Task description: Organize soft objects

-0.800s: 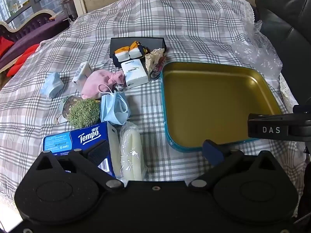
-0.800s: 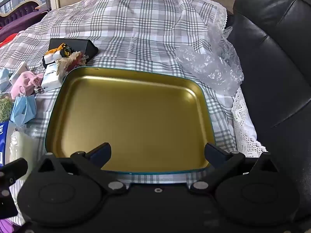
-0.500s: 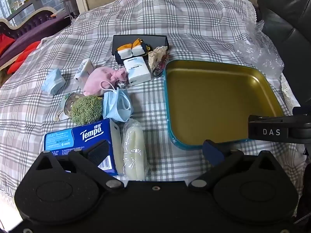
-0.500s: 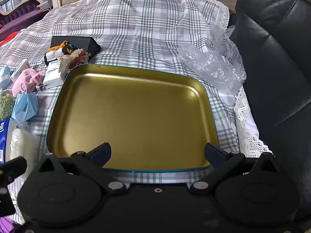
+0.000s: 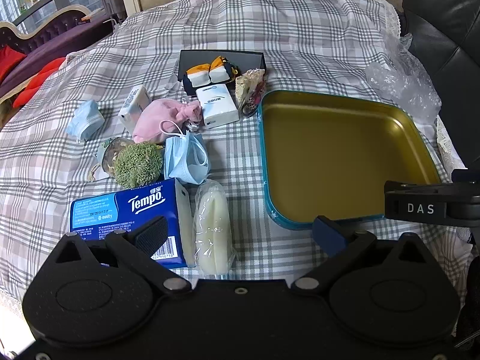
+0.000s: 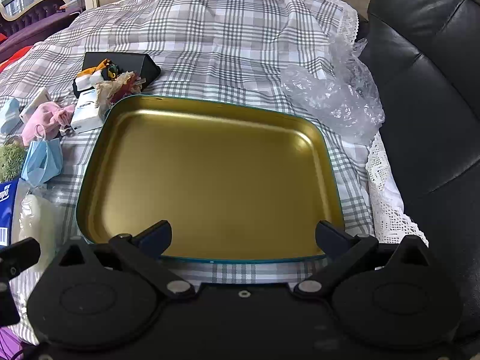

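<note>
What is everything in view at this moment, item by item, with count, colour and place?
tray: 1, gold inside, teal rim, right side of cloth, nothing in it
Tempo tissue pack: 1, blue, near left
wrapped pad: 1, cream, beside the Tempo pack
face masks: 2, light blue, left of tray
fuzzy ball: 1, green
pouch: 1, pink
small tissue packs: 2, white
plastic wrap: 1, clear, right of tray
tablecloth: 1, grey plaid
left gripper: black, open
right gripper: black, open, over tray's near edge

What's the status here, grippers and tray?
Left gripper and right gripper: jaws open, nothing held. Tray empty. Soft items, mask and pink pouch included, lie beside it. Nothing in the way.
</note>
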`<state>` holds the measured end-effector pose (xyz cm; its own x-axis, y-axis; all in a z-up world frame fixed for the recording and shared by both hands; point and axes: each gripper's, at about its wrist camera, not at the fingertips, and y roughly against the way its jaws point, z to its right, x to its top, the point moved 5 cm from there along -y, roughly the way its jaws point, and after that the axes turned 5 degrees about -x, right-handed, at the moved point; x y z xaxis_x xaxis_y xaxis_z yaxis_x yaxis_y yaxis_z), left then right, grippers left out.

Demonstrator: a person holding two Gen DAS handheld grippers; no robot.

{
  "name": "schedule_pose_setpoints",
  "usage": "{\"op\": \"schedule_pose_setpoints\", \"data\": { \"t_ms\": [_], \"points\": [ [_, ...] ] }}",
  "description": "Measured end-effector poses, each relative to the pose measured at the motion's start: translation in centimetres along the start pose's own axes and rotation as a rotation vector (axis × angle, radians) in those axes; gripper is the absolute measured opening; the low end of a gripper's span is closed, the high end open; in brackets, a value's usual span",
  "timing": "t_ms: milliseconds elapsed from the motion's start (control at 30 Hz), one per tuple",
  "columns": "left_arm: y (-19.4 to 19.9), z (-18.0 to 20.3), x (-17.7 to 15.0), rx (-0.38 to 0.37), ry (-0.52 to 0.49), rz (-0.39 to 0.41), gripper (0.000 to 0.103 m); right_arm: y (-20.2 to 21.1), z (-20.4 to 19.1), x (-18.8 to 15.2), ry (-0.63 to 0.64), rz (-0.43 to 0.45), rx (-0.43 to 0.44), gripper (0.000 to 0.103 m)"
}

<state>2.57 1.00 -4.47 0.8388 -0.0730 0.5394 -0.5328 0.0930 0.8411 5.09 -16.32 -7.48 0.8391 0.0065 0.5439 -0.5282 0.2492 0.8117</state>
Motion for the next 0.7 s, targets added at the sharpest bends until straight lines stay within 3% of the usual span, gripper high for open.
{"op": "schedule_pose_setpoints", "data": {
  "t_ms": [700],
  "points": [
    [-0.21,-0.52,-0.16,0.008,0.013,-0.017,0.099,-0.17,-0.07,-0.15,0.006,-0.013,0.011,0.102]
  ]
}}
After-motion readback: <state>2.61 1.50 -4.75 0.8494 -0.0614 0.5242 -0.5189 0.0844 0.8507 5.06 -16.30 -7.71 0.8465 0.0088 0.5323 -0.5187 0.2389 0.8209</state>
